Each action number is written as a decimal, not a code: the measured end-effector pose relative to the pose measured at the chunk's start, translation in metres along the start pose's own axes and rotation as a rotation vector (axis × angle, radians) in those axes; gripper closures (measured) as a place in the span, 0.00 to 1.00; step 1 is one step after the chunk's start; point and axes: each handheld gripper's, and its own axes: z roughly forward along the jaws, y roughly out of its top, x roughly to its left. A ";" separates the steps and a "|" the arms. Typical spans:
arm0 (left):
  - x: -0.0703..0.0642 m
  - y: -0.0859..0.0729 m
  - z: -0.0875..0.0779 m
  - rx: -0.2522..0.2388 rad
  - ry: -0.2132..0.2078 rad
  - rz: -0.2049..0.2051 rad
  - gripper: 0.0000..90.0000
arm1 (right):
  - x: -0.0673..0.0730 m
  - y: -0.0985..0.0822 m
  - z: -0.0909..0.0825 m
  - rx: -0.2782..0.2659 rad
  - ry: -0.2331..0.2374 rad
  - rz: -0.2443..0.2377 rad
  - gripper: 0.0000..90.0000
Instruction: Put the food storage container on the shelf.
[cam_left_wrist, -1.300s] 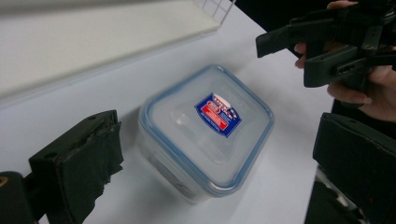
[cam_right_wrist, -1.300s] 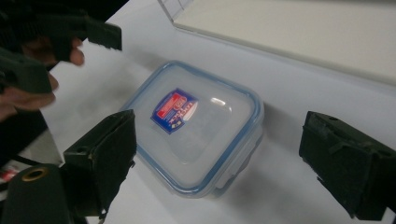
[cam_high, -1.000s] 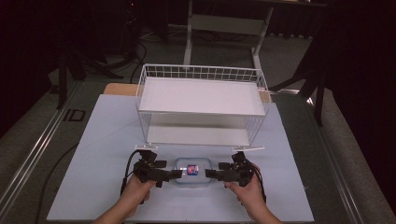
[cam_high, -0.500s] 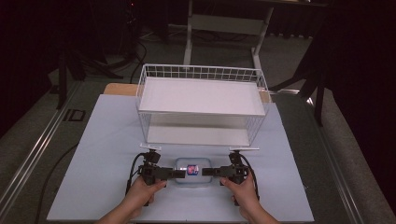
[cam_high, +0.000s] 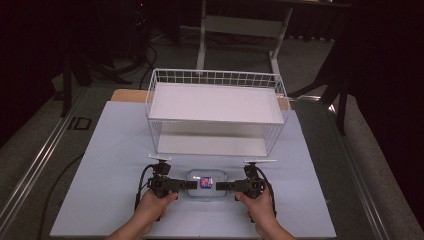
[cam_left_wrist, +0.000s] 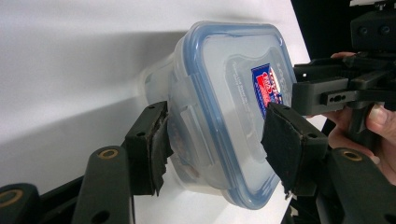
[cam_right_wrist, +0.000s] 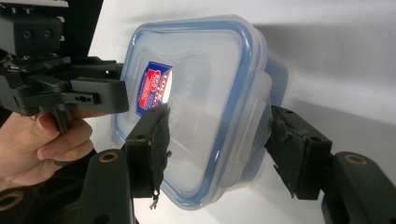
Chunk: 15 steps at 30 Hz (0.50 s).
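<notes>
White tabletop (cam_high: 110, 165), dark room; both tools just closing, apparently gripping plastic box (cam_high: 206, 182) ends.

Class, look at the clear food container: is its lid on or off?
On. The blue-rimmed lid sits flush on the container, its side clip folded down.

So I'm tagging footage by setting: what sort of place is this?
Probably a lab or studio set up for recording, not a home: a white board-topped table holding a wire rack and a lidded tub, dark curtains behind, and cables and stand legs on a grey carpet.
</notes>
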 end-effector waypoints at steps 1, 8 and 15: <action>0.000 0.000 0.000 0.000 0.000 0.000 0.48 | 0.000 0.000 0.000 0.000 0.000 0.000 0.45; -0.014 -0.006 -0.006 -0.001 0.051 0.076 0.52 | 0.014 -0.008 -0.004 -0.026 -0.058 -0.092 0.46; -0.022 -0.013 -0.009 -0.028 0.084 0.108 0.54 | 0.018 -0.014 -0.006 -0.055 -0.067 -0.120 0.48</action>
